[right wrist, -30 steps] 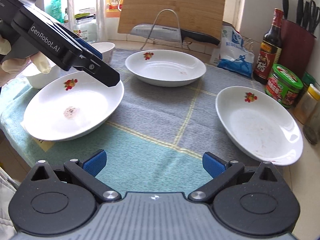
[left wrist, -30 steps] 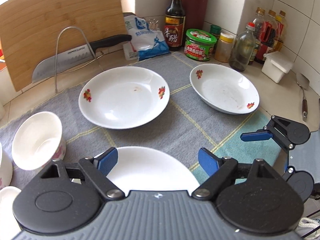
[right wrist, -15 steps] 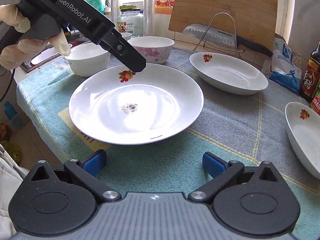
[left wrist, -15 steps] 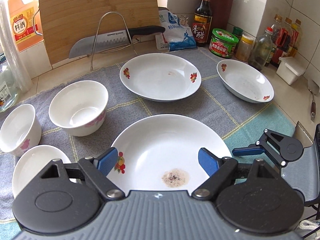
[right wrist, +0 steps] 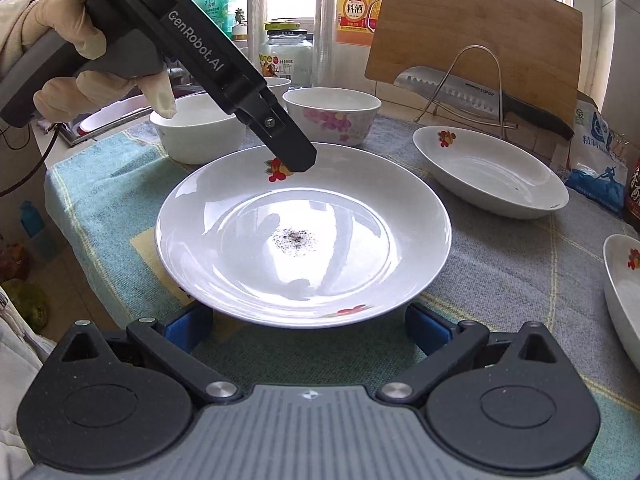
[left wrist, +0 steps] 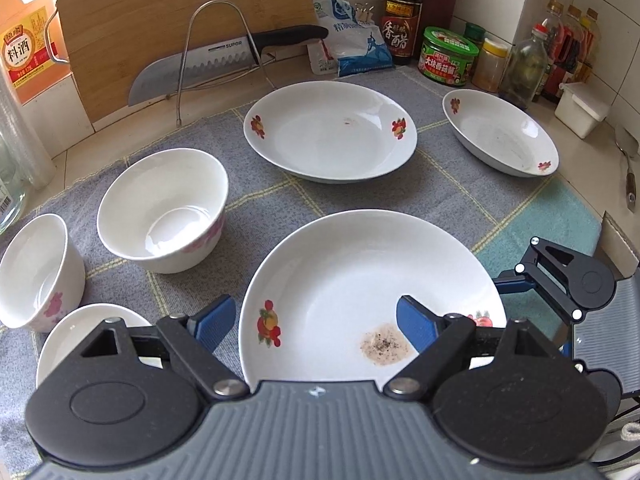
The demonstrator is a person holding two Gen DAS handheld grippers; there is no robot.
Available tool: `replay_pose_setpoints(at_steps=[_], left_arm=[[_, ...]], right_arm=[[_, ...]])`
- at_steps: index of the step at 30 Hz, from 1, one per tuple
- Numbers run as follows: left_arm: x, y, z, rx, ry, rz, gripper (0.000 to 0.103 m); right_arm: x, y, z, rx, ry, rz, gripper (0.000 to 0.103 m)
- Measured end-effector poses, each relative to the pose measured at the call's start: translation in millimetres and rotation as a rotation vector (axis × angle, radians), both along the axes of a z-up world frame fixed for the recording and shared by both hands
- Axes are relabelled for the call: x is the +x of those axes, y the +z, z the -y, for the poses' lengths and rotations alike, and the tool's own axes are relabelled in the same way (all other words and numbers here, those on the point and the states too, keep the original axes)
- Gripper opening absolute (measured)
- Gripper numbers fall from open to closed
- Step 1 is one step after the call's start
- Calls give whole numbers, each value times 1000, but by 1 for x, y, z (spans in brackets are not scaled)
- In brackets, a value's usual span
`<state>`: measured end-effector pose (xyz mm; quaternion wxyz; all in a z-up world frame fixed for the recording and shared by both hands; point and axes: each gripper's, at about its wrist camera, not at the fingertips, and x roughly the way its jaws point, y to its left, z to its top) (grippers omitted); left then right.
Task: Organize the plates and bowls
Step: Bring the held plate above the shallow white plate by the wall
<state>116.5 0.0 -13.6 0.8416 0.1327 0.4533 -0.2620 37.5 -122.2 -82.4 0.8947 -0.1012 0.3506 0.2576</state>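
Observation:
A white flowered plate (left wrist: 360, 280) with a dark crumb spot lies nearest on the cloth; it also shows in the right wrist view (right wrist: 304, 232). My left gripper (left wrist: 316, 322) is open, one finger outside the plate's left rim, one over its inside. My right gripper (right wrist: 308, 326) is open at the plate's near rim. Two more flowered plates lie behind (left wrist: 330, 130) and at the far right (left wrist: 500, 132). Three white bowls (left wrist: 164, 208) (left wrist: 34, 272) (left wrist: 92, 336) stand at the left.
A grey-and-teal cloth (left wrist: 440, 188) covers the counter. Behind stand a cutting board (left wrist: 180, 20), a knife on a wire rack (left wrist: 200, 64), a salt bag (left wrist: 348, 40), sauce bottles and jars (left wrist: 448, 54). A spatula (left wrist: 628, 168) lies at the right.
Both grippers have pulled back and swung left from the far plates to the near plate with the crumb spot. The left gripper has come lower over its rim. Both stay open.

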Motion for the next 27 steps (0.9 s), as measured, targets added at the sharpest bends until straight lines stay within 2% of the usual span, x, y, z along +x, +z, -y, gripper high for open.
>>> replay_pose_setpoints(at_steps=[4,9,23,27], left_arm=[[18,-8,2,28,-21,-24,87],[39,-19,5,49,-40,-100,87],[62,-35,9,25,-117,-295,82],[65,-36,12,35,-140,-306,82]], right_arm=[[-1,-1,1,10,-4,14,103],[-5,-3,2,21,-15,35,103],[-10,-4,2,32,-36,63,103],[-8,-4,3,32,-25,61,103]])
